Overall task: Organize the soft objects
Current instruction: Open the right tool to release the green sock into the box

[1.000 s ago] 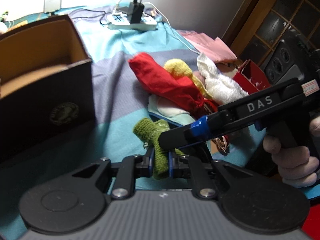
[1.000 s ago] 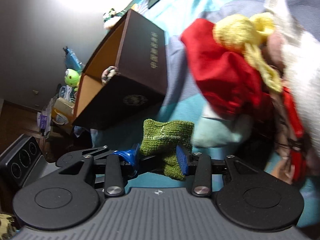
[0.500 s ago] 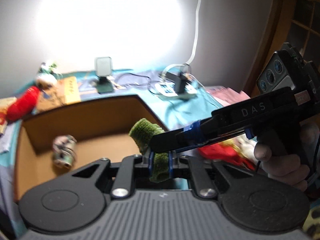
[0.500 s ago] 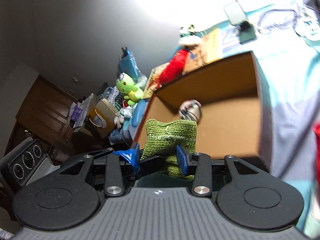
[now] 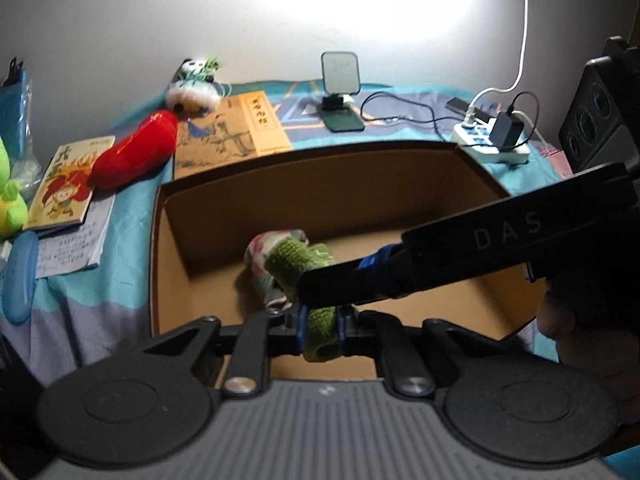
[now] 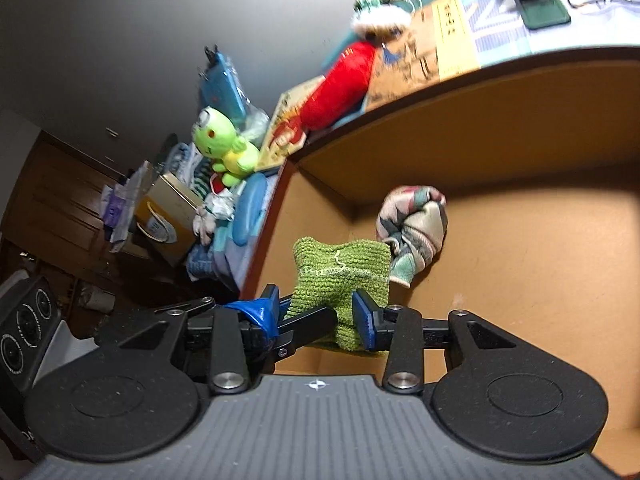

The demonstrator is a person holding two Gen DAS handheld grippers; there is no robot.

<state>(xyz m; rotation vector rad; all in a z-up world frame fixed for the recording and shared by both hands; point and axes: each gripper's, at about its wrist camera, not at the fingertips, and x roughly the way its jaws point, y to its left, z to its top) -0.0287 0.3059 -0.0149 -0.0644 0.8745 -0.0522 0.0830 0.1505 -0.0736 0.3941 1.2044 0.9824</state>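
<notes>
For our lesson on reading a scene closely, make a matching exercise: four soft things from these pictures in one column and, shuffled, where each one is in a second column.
Things
1. green knitted piece
2. patterned cloth bundle
3. red plush
4. panda plush

Places
A. lying on the box floor
B. near the wall, beyond the red plush
C. held over the cardboard box by both grippers
D. partly resting on a picture book

Pairs: 1-C, 2-A, 3-D, 4-B

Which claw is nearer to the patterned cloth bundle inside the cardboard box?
Right, narrowly. Both claws grip the green knit; the right claw holds its side facing the bundle, the left claw its far side.
</notes>
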